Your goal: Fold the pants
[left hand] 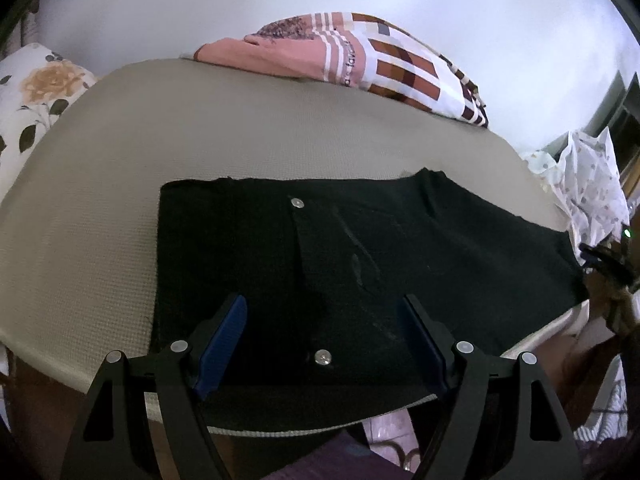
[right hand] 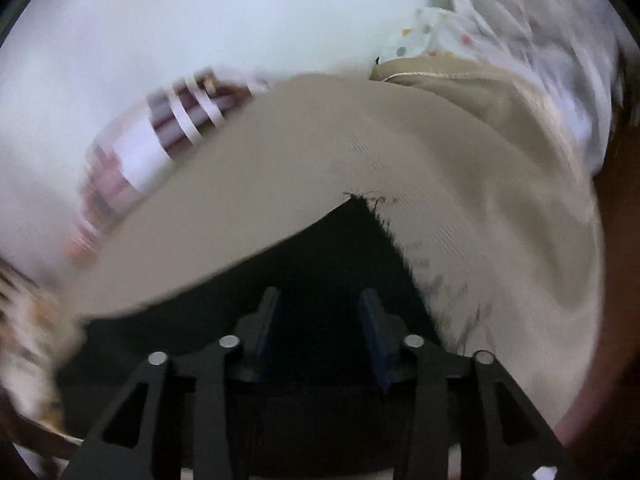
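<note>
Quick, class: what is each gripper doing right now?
Left gripper: open above the black pants, holding nothing.
Right gripper: open, holding nothing.

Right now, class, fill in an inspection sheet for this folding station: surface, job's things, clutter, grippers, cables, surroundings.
Surface: beige woven mat covering the bed.
Job's things: black pants lying flat, silver button facing up.
Clutter: pink checked bedding at far edge; floral pillow; spotted white cloth.
Grippers: left gripper open above the pants; right gripper open over the pants' frayed corner, nothing between its pads.
Cables: nothing seen.
Surroundings: plain white wall.
</note>
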`<state>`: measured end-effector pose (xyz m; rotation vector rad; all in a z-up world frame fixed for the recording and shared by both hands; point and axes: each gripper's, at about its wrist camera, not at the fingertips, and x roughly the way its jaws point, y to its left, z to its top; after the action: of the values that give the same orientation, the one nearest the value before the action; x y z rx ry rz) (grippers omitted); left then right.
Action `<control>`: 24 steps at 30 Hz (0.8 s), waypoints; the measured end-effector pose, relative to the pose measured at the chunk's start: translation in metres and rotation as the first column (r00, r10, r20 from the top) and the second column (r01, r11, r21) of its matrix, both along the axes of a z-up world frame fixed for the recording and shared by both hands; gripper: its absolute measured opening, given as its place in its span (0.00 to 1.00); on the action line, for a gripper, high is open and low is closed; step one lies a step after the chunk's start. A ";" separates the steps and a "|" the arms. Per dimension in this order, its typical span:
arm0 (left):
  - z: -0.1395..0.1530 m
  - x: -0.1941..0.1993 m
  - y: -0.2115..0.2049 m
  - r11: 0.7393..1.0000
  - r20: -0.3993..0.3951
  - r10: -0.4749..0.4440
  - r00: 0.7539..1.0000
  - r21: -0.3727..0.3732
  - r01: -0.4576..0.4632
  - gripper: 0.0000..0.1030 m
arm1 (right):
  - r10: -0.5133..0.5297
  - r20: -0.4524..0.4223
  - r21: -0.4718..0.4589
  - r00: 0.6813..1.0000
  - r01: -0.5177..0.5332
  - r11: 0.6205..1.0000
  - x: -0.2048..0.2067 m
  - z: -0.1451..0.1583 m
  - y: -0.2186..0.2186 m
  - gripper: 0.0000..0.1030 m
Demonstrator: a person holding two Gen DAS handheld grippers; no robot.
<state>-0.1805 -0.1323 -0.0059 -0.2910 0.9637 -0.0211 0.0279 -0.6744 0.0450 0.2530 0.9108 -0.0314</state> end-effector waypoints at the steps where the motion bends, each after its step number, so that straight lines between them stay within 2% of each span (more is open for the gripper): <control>1: 0.000 0.001 -0.002 1.000 -0.007 -0.002 1.000 0.008 0.002 0.76 | 0.011 -0.016 -0.084 1.000 -0.013 0.996 0.012 -0.003 0.008 0.42; 3: 0.002 0.003 -0.006 1.000 -0.017 -0.006 1.000 0.026 0.006 0.76 | -0.010 -0.039 -0.191 0.999 0.002 0.982 0.026 -0.007 0.013 0.56; 5: 0.002 0.004 -0.008 0.999 -0.022 -0.010 1.000 0.032 0.010 0.76 | -0.018 -0.025 -0.212 1.000 0.013 0.977 0.034 -0.009 0.009 0.59; 7: 0.001 0.006 -0.011 0.999 -0.033 -0.013 0.999 0.032 0.014 0.76 | -0.023 -0.031 -0.193 0.999 0.016 0.981 0.041 -0.015 0.000 0.58; 8: 0.000 0.008 -0.013 0.999 -0.038 -0.014 0.999 0.035 0.016 0.76 | -0.017 -0.036 -0.179 0.999 0.010 0.984 0.043 -0.019 -0.003 0.35; 9: -0.002 0.010 -0.016 0.999 -0.045 -0.017 0.999 0.037 0.019 0.76 | -0.015 -0.045 -0.169 0.999 0.008 0.986 0.047 -0.024 -0.003 0.05; 12: -0.007 0.014 -0.021 0.999 -0.069 -0.020 0.997 0.036 0.023 0.76 | -0.011 -0.020 -0.161 1.000 0.007 0.987 0.046 -0.023 -0.001 0.04; 14: -0.011 0.017 -0.024 0.999 -0.088 -0.022 0.996 0.033 0.025 0.76 | -0.022 0.010 -0.193 1.000 0.024 0.981 0.044 -0.021 0.003 0.03; 16: -0.012 0.020 -0.026 0.999 -0.099 -0.019 0.995 0.029 0.022 0.76 | -0.063 0.073 -0.120 0.995 0.071 0.990 0.036 -0.012 -0.005 0.04; 18: -0.013 0.021 -0.027 0.999 -0.105 -0.017 0.994 0.029 0.020 0.76 | -0.078 0.117 -0.100 0.990 0.090 0.991 0.034 -0.006 -0.006 0.03; 24: -0.020 0.023 -0.027 0.997 -0.114 -0.014 0.993 0.068 0.022 0.76 | -0.163 0.121 -0.113 0.979 0.177 0.978 0.056 -0.015 -0.013 0.03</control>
<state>-0.1576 -0.1591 -0.0259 -0.2211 1.0778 0.0124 0.0837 -0.6871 0.0299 0.2146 0.7714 -0.2296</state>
